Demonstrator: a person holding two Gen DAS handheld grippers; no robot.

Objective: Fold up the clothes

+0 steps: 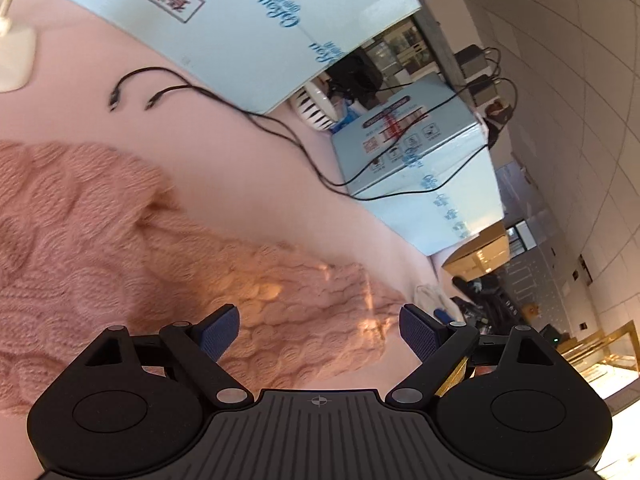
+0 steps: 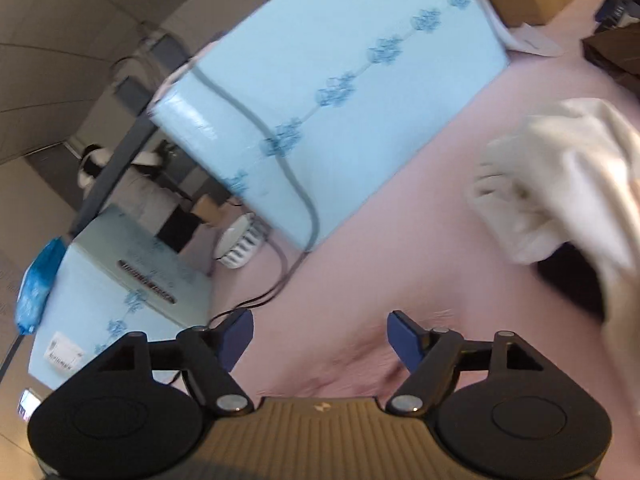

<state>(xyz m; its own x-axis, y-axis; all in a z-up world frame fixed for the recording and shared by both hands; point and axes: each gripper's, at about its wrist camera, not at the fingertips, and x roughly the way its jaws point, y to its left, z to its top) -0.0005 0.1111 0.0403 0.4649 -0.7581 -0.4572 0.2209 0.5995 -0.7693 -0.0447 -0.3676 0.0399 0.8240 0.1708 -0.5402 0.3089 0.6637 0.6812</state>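
Pink cable-knit sweater (image 1: 120, 248): fuzzy, lying flat on the pink surface, body filling 9 o'clock, one sleeve extended toward 4 o'clock. White garment (image 2: 560, 184): crumpled, blurred, heaped at 2 o'clock in the right wrist view.

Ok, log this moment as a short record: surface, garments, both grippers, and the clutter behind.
surface: pink cloth-covered table
garment one: fuzzy pink cable-knit sweater, lying spread, sleeve under left gripper
garment two: crumpled white cloth, blurred
left gripper: open, holding nothing
right gripper: open, over bare table
behind: pale blue cardboard boxes, black cables
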